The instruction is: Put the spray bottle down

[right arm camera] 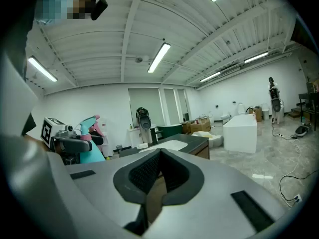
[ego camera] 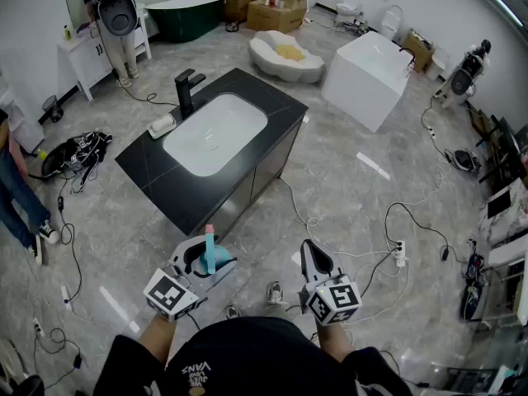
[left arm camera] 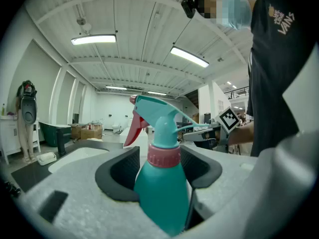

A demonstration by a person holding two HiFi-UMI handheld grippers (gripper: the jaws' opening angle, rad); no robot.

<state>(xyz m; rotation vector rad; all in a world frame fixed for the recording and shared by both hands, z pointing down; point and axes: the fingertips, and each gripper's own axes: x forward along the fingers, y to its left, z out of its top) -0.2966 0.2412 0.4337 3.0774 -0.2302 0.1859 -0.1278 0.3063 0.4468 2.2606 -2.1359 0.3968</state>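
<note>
Grasping the teal spray bottle [left arm camera: 162, 188] upright, the left gripper [ego camera: 205, 261] jaws clamp its body. Right gripper [ego camera: 310, 252] jaws are clenched together, empty.

Counter: black stone vanity top [ego camera: 272, 106], standing mid-floor
Basin: white oval sink [ego camera: 216, 133] set into it
Faucet: black tap [ego camera: 187, 89] at the basin's far-left rim
Tubs: 1 white rectangular bathtub [ego camera: 367, 78]; 1 dark green bathtub [ego camera: 184, 15] near the far wall
Ground: grey marble floor [ego camera: 346, 188]

Head view steeply down, gripper views low along jaws, all sharing sink counter [ego camera: 165, 186]
</note>
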